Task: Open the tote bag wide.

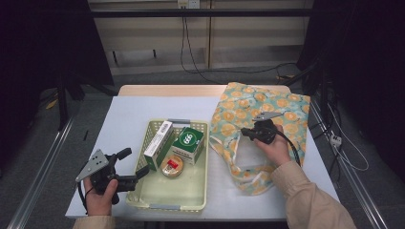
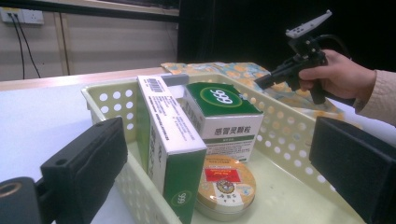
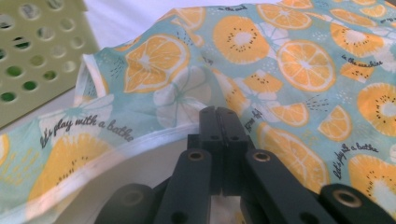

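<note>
My right gripper (image 1: 248,132) is clamped on the fruit-print bag's (image 1: 279,107) rim, seemingly to open it. My left gripper (image 1: 133,164) hangs spread beside the basket (image 1: 198,191); next it likely picks a box (image 1: 159,138).

I'm looking at what seems a lab recording bay: black curtains (image 1: 43,43) flank the tabletop (image 1: 129,119), cables (image 1: 191,52) trail down the wall, metal rails (image 1: 43,162) run alongside.

Looks forward and down on the tabletop (image 1: 129,114) from above. Rides low beside the basket (image 2: 289,135), facing across it. Sits close over the patterned cloth (image 3: 299,60), basket wall shared.
</note>
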Tool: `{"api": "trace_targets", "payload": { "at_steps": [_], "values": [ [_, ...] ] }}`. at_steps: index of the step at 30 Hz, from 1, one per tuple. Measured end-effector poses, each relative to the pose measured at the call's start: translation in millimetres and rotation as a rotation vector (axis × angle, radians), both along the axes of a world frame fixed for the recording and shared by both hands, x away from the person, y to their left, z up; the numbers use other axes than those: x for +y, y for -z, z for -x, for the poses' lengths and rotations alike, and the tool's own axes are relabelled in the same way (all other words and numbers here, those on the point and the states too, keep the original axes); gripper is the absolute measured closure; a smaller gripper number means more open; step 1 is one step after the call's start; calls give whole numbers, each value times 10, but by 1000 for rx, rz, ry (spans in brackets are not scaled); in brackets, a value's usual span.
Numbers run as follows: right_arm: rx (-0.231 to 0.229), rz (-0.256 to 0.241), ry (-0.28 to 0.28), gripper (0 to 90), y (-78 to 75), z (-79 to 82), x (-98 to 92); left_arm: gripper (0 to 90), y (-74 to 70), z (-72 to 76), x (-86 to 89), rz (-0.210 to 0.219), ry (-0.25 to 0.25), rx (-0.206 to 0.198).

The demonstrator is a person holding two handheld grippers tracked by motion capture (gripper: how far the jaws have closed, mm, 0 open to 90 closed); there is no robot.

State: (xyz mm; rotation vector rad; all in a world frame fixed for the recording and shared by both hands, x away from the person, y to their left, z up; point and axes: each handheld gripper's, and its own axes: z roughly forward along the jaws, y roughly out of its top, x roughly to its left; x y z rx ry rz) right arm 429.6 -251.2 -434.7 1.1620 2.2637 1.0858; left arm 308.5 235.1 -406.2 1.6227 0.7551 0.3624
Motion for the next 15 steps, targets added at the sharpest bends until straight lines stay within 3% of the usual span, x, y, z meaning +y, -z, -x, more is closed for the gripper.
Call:
{"api": "trace_targets", "payload": {
  "at_steps": [3, 5, 7, 9, 11, 12, 15],
  "values": [
    [16, -16, -3, 900, 45, -28, 64, 40, -2, 1, 0, -1, 2, -1],
    [25, 4, -1, 900, 89, -30, 104, 40, 2, 1, 0, 1, 2, 1],
    [49, -25, 3, 874, 126, -34, 116, 40, 1, 2, -2, -2, 1, 0],
    [46, -26, -40, 678, 122, -4, 138, 40, -6, 10, -4, -1, 1, -1],
    [18, 39, -47, 555, 61, 84, 153, 40, -9, 14, 1, -3, 2, -4],
    [22, 48, -64, 516, 17, 136, 150, 40, -5, 14, 0, -1, -1, -6],
    [-2, 6, -91, 447, -123, 346, 92, 40, 0, 20, 0, -10, -2, 1]
  ]
}}
